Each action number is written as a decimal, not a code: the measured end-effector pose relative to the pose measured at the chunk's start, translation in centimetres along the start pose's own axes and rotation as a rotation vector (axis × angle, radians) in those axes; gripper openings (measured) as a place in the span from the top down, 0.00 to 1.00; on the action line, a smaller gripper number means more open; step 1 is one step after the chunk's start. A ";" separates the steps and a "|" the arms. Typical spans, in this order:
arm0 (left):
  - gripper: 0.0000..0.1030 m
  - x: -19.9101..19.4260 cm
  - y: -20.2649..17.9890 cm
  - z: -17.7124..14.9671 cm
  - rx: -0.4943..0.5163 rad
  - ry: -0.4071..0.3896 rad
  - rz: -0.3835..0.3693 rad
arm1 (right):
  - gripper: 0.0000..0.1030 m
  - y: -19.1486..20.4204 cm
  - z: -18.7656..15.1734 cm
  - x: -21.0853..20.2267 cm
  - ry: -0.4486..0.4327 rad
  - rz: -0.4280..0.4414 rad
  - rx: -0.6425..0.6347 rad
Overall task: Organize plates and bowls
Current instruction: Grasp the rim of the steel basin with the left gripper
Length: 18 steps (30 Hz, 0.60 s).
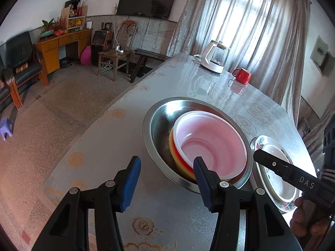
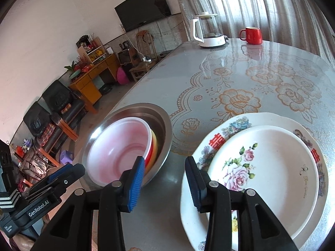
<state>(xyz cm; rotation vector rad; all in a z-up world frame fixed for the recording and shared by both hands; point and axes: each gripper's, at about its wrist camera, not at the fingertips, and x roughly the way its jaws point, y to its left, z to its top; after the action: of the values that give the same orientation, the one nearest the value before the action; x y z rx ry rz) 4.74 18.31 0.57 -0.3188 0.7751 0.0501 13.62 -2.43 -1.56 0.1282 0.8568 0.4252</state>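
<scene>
Flowered tablecloth [image 2: 240, 79] carries everything: bowls nested in the steel basin [image 1: 159, 125], plates stacked just right of it. Both my left gripper [image 1: 166, 179] and right gripper [image 2: 165, 185] stand apart, empty. Sorting looks nearly finished; next, I judge, only tidying alignment.

Both grippers share one build: black plastic linkage arms with round silver pivot screws, each finger tipped by a ribbed blue pad [image 2: 137, 185]. The left gripper [image 2: 62, 174] carries white "GenRobot.AI" lettering on its black body, beside a grey-and-white striped strap. The right gripper [image 1: 258, 153] shows pale "DAS" letters on its black finger.
</scene>
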 end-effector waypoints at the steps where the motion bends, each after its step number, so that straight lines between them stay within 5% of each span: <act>1: 0.48 0.1 0.2 0.0 -0.010 0.004 -0.009 | 0.61 -0.2 0.0 0.1 0.003 0.000 0.005; 12: 0.50 2.7 2.7 2.5 -0.087 0.022 -0.002 | 0.61 -0.3 2.5 1.7 0.015 0.023 -0.007; 18: 0.60 4.9 2.7 3.2 -0.064 0.064 0.006 | 0.71 0.2 4.0 5.0 0.080 -0.092 -0.060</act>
<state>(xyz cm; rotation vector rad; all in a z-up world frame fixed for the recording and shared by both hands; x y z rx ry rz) 9.95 21.45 -1.38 -0.3802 0.8390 0.0702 19.48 0.05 -2.36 0.0165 0.9241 0.3709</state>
